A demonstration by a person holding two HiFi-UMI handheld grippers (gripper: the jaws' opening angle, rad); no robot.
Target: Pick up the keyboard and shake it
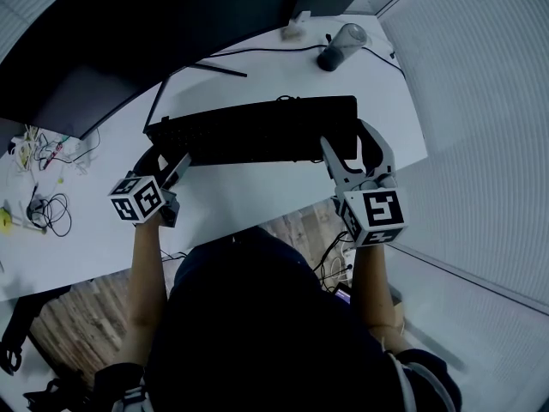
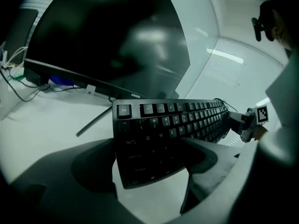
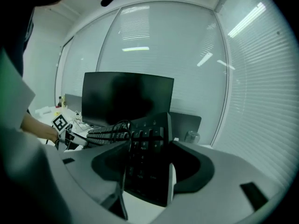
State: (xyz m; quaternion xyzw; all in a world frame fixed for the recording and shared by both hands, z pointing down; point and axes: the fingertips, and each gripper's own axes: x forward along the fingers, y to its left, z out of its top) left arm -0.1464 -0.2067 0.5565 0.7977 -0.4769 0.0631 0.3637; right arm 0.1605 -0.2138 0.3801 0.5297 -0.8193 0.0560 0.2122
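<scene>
Black, flat and long with rows of matte square keys, the keyboard [image 1: 257, 130] is over the white desk [image 1: 249, 197] before the monitor [image 1: 171, 33], the left gripper [image 1: 169, 168] clamped on its left end and the right gripper [image 1: 347, 142] on its right.

both grippers clamped, arms stretched forward
left gripper [image 1: 169, 155] bites the keyboard's [image 1: 257, 131] left end, right gripper [image 1: 347, 147] its right end; bare forearms run side by side, well apart, marker cubes turned upward.
</scene>
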